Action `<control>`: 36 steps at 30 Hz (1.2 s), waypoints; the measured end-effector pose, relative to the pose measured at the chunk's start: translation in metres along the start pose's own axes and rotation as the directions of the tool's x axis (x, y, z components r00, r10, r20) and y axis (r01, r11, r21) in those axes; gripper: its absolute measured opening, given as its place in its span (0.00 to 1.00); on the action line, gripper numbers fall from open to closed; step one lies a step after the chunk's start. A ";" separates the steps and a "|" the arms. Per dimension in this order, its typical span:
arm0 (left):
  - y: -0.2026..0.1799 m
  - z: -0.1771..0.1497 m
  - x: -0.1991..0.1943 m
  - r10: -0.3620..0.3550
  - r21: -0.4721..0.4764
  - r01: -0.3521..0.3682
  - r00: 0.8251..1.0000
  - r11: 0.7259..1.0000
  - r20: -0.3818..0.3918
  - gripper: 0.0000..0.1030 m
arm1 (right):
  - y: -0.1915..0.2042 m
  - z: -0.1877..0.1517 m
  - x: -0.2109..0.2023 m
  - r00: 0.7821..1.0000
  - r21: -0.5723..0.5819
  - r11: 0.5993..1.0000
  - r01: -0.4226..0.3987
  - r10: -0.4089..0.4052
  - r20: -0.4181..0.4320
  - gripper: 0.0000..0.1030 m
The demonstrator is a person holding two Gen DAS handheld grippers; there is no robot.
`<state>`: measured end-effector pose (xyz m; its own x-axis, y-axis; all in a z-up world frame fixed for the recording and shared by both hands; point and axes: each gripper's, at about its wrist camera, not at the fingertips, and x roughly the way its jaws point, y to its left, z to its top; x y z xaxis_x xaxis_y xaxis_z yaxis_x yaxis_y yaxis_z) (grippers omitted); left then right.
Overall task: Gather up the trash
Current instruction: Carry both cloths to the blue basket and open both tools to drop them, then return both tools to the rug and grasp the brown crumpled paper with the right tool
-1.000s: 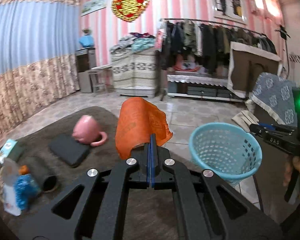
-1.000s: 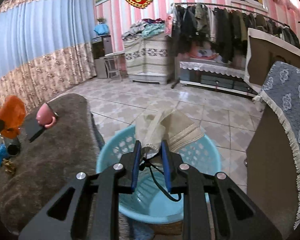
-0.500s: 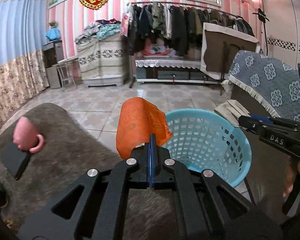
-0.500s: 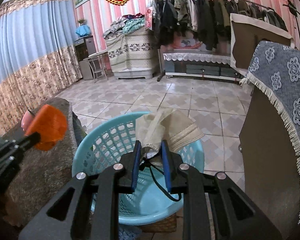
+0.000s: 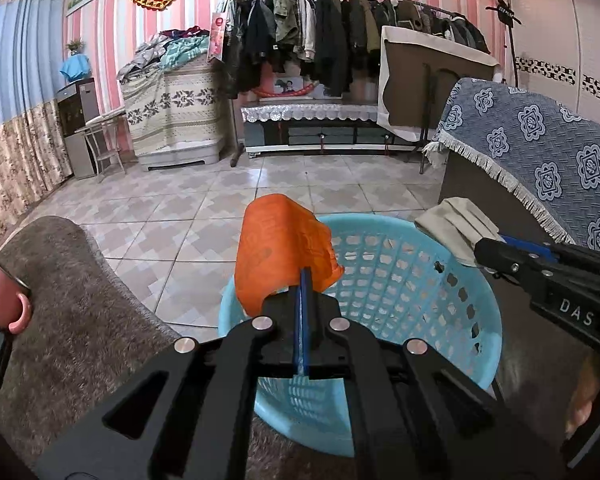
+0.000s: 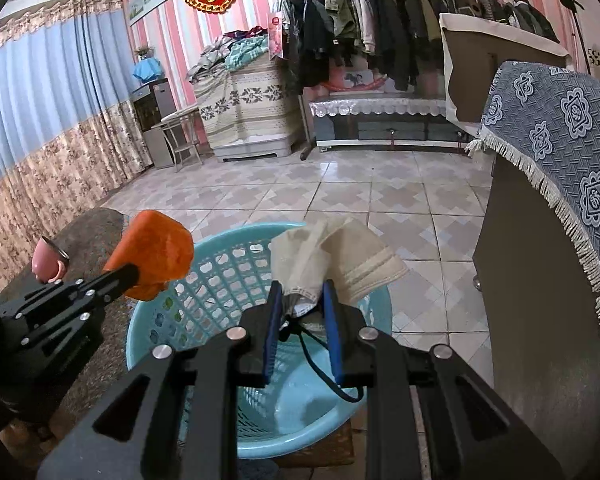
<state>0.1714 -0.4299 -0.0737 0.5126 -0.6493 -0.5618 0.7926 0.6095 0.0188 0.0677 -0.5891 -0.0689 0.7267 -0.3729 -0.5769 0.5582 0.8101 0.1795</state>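
Note:
A light blue plastic basket (image 5: pixel 440 292) stands on the floor beside the brown rug; it also shows in the right wrist view (image 6: pixel 220 264). My left gripper (image 5: pixel 302 280) is shut on an orange wrapper (image 5: pixel 278 252) and holds it over the basket's near rim; the wrapper also shows in the right wrist view (image 6: pixel 156 254). My right gripper (image 6: pixel 300 304) is shut on a crumpled beige cloth (image 6: pixel 336 258) and holds it above the basket's opening. The cloth shows in the left wrist view (image 5: pixel 456 228) at the basket's right rim.
A pink mug (image 5: pixel 0 300) lies on the brown rug (image 5: pixel 84 312) at the left. A cabinet draped with a blue patterned cloth (image 6: pixel 560 128) stands close on the right. Tiled floor (image 6: pixel 360 188) stretches to a clothes rack (image 5: pixel 340 32).
My left gripper has swung right with the orange wrapper, from over the rug to over the basket. The right gripper has stayed above the basket with the cloth.

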 end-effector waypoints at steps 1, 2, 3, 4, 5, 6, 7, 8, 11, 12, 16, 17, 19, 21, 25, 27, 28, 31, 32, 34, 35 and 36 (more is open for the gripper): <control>0.001 0.001 0.002 0.002 -0.002 -0.002 1.000 1.000 -0.007 0.15 | 0.000 0.000 0.000 1.000 -0.002 1.000 0.000 0.000 0.000 0.20; 0.003 0.001 0.003 0.012 -0.006 -0.012 1.000 1.000 -0.009 0.23 | 0.000 0.000 0.001 1.000 -0.004 1.000 -0.001 0.001 -0.001 0.20; 0.005 0.001 0.002 0.021 -0.014 -0.021 1.000 1.000 -0.008 0.43 | 0.000 0.000 0.001 1.000 -0.005 1.000 -0.002 0.002 -0.002 0.20; 0.007 0.000 0.001 0.023 -0.021 -0.023 1.000 1.000 -0.004 0.53 | 0.001 0.000 0.001 1.000 -0.005 1.000 -0.002 0.002 -0.003 0.21; 0.009 0.000 0.000 0.024 -0.028 -0.024 1.000 0.999 0.003 0.54 | 0.000 0.000 0.001 1.000 -0.005 1.000 -0.001 0.001 -0.003 0.21; 0.012 0.000 -0.002 0.028 -0.032 -0.028 1.000 0.999 0.007 0.54 | 0.001 0.000 0.000 1.000 -0.004 1.000 -0.002 0.002 -0.002 0.21; 0.014 0.001 -0.004 0.037 -0.035 -0.037 0.999 0.999 0.007 0.58 | 0.001 0.000 0.000 1.000 -0.004 1.000 -0.001 0.001 -0.003 0.21; 0.017 0.001 -0.006 0.057 -0.042 -0.057 0.998 0.998 0.011 0.60 | 0.001 0.000 0.001 1.000 -0.004 1.000 0.000 0.000 -0.004 0.21; 0.032 0.001 -0.016 0.110 -0.085 -0.107 0.994 0.991 0.029 0.76 | 0.002 0.000 0.002 1.000 -0.008 1.000 -0.001 0.001 -0.008 0.21; 0.037 0.000 -0.019 0.123 -0.098 -0.120 0.992 0.988 0.032 0.78 | 0.003 -0.001 0.001 1.000 -0.008 1.000 -0.002 0.002 -0.009 0.21; 0.068 -0.001 -0.040 0.215 -0.157 -0.206 0.975 0.966 0.045 0.87 | 0.010 -0.003 0.003 1.000 -0.010 1.000 -0.010 0.010 -0.008 0.21; 0.076 -0.003 -0.046 0.239 -0.171 -0.228 0.970 0.959 0.047 0.87 | 0.014 -0.003 0.004 1.000 -0.014 1.000 -0.014 0.014 -0.008 0.21; 0.090 -0.005 -0.058 0.282 -0.189 -0.269 0.958 0.945 0.049 0.89 | 0.026 -0.004 0.007 1.000 -0.035 0.999 -0.020 0.019 -0.008 0.21; 0.101 -0.009 -0.071 0.325 -0.207 -0.308 0.944 0.929 0.055 0.93 | 0.036 -0.004 0.010 1.000 -0.048 0.998 -0.026 0.026 -0.008 0.21; 0.117 -0.018 -0.096 0.399 -0.214 -0.379 0.915 0.900 0.062 0.94 | 0.052 -0.007 0.020 0.999 -0.062 0.998 -0.034 0.033 -0.014 0.22; 0.123 -0.023 -0.111 0.432 -0.212 -0.411 0.900 0.887 0.063 0.94 | 0.056 -0.008 0.024 1.000 -0.073 0.997 -0.019 0.018 -0.014 0.30; 0.126 -0.025 -0.116 0.438 -0.217 -0.416 0.897 0.883 0.061 0.94 | 0.058 -0.009 0.024 1.000 -0.076 0.997 -0.014 0.013 -0.011 0.45; 0.136 -0.036 -0.136 0.453 -0.249 -0.428 0.890 0.869 0.050 0.95 | 0.059 -0.010 0.021 1.000 -0.080 0.997 0.004 -0.003 0.015 0.65; 0.140 -0.039 -0.144 0.463 -0.260 -0.438 0.885 0.861 0.045 0.95 | 0.060 -0.010 0.019 1.000 -0.083 0.996 0.010 -0.008 0.020 0.66; 0.146 -0.046 -0.157 0.482 -0.277 -0.455 0.875 0.846 0.036 0.95 | 0.059 -0.009 0.017 1.000 -0.081 0.997 0.004 -0.002 0.027 0.73; 0.148 -0.050 -0.164 0.492 -0.284 -0.465 0.870 0.838 0.030 0.95 | 0.060 -0.009 0.015 0.999 -0.080 0.997 0.001 0.001 0.033 0.76; 0.149 -0.054 -0.168 0.500 -0.287 -0.473 0.866 0.833 0.025 0.95 | 0.063 -0.009 0.013 0.999 -0.083 0.997 0.000 0.003 0.037 0.80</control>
<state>0.1857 -0.2049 -0.0212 0.8480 -0.2688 -0.4567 0.3233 0.9453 0.0439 0.1081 -0.5388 -0.0723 0.7430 -0.3869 -0.5461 0.5229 0.8449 0.1127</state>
